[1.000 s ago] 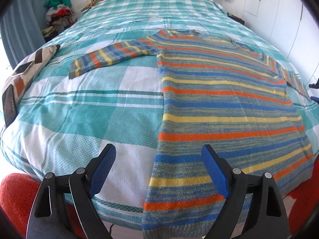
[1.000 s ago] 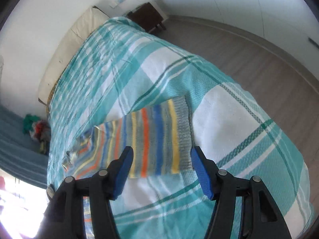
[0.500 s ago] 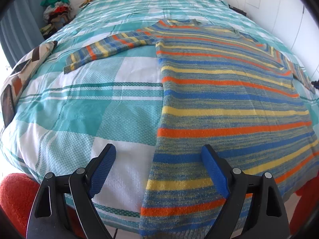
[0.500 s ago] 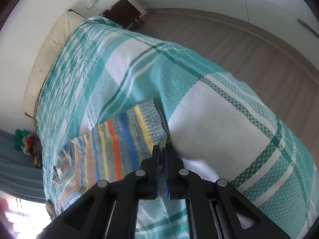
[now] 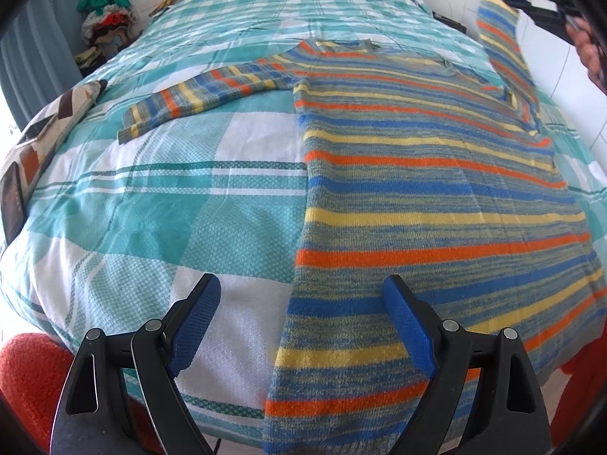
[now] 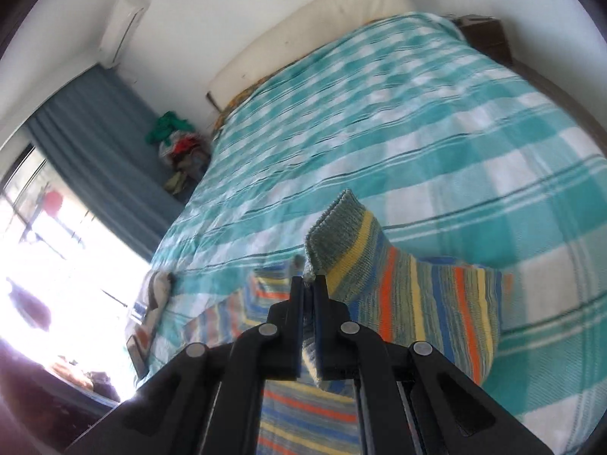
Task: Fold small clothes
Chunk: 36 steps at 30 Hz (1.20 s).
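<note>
Nearest the foot of the bed, the left gripper point(image 5: 299, 318) hangs above the mattress edge with its jaws spread wide and nothing between them; its blue pads point(image 5: 197, 316) frame the bottom hem of the garment without touching it.

One striped sweater point(image 5: 417, 197) lies flat and face up on the checked bedspread point(image 5: 170, 204), on the right half of the bed as seen from its foot. It is a knit of grey-green ground crossed by orange, yellow and blue bands, with a ribbed hem, ribbed cuffs and a round neckline toward the headboard. The body is spread smooth. Of its two sleeves, the left sleeve point(image 5: 201, 94) rests outstretched on the spread, angled away from the body; the right sleeve point(image 5: 500, 45) is raised off the bed and hangs in the air.

The right gripper point(image 6: 309, 284) is clamped tight on the cuff point(image 6: 334, 235) of that raised sleeve, the ribbed edge standing up beyond the jaws and the knit draping down beside them. In the left wrist view, fingers point(image 5: 588, 53) of the hand carrying it show at the far right edge.

Further off: one patterned cushion point(image 5: 49, 129) at the bed's left edge, one pale headboard point(image 6: 303, 26), one heap of clothes point(image 6: 178, 148) in the corner by the blue curtain point(image 6: 87, 159).
</note>
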Each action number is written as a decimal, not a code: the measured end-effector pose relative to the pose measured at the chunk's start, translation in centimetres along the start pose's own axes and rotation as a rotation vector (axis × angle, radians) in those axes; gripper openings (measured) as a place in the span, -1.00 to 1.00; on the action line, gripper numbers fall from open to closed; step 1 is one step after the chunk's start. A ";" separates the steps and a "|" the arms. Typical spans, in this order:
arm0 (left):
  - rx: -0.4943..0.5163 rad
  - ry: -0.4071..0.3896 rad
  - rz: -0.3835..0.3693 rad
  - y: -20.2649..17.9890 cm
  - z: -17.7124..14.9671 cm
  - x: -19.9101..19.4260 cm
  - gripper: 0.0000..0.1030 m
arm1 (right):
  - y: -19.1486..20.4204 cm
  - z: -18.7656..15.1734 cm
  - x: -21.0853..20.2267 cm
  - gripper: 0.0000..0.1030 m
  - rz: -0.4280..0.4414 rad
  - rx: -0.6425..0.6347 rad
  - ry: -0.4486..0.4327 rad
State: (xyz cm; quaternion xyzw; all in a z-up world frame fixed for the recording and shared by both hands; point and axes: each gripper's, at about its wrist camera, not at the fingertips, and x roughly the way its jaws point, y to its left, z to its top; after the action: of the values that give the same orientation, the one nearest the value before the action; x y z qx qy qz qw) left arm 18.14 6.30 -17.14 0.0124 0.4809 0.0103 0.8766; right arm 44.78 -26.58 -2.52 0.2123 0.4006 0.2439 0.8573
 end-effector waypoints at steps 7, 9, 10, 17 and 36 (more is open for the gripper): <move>-0.017 0.004 -0.013 0.7 0.0 0.0 0.73 | -1.1 -0.7 3.1 -0.12 0.032 0.046 0.079; -0.023 0.009 -0.017 0.7 0.2 0.2 0.73 | -3.0 -0.7 2.8 -0.13 -0.024 0.069 0.132; -0.026 0.011 -0.018 0.7 0.3 0.3 0.73 | -4.2 -1.2 3.0 -0.16 -0.052 0.080 0.172; -0.029 0.011 -0.001 0.6 0.2 0.4 0.74 | -13.2 -8.4 4.8 -1.00 -0.530 0.045 0.450; -0.032 0.000 0.004 0.7 -0.1 0.1 0.83 | -6.6 -15.1 -5.9 -0.49 -0.471 -0.122 0.243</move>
State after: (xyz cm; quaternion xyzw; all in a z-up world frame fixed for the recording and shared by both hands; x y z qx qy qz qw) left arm 18.15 6.99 -17.23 -0.0006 0.4805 0.0197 0.8768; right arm 31.17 -32.75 -11.68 0.0303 0.5234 0.0850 0.8473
